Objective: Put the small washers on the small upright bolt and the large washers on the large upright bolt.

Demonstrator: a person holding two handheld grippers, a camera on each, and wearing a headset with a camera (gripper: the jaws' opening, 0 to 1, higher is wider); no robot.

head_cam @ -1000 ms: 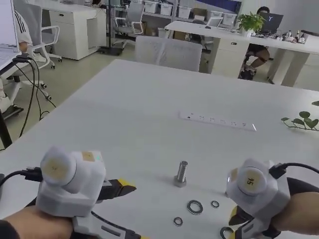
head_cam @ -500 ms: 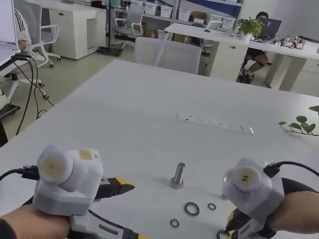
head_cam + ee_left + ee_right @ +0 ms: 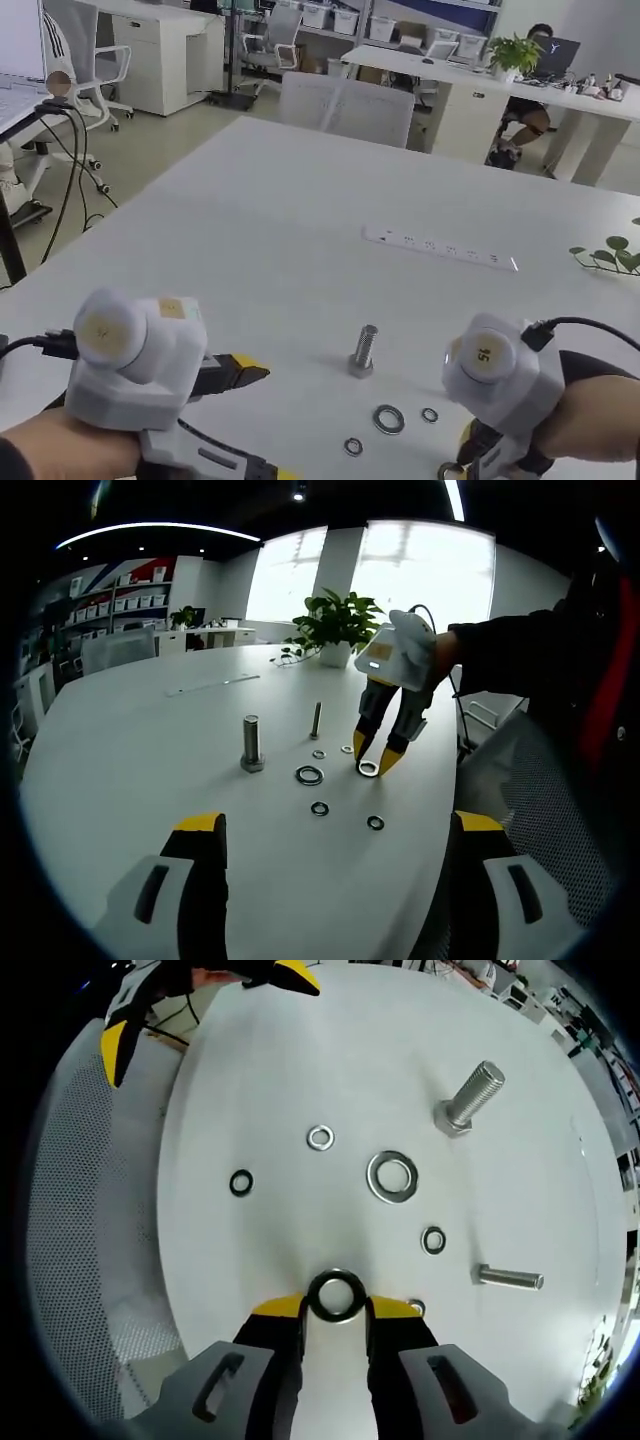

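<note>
The table [image 3: 300, 250] is white, smooth and faintly glossy. The large bolt [image 3: 366, 350] and the small bolt [image 3: 508, 1279] are bare silvery metal, the large one's shank ridged with thread. The bright large washer [image 3: 374, 1177] and the bright small washer [image 3: 320, 1138] look polished, while the dark small washer [image 3: 232, 1182] looks near black. The dark-rimmed washer [image 3: 335, 1274] sits at the tips of the right tool [image 3: 335, 1308]. This and the left tool [image 3: 337, 825] have matt white plastic housings, with black fingers and yellow tips.

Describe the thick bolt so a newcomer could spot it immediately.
On the white table, two bolts stand upright by the scattered washers. The thick bolt stands head-down beside the biggest loose washer; the thin bolt next to it is far slimmer.
</note>
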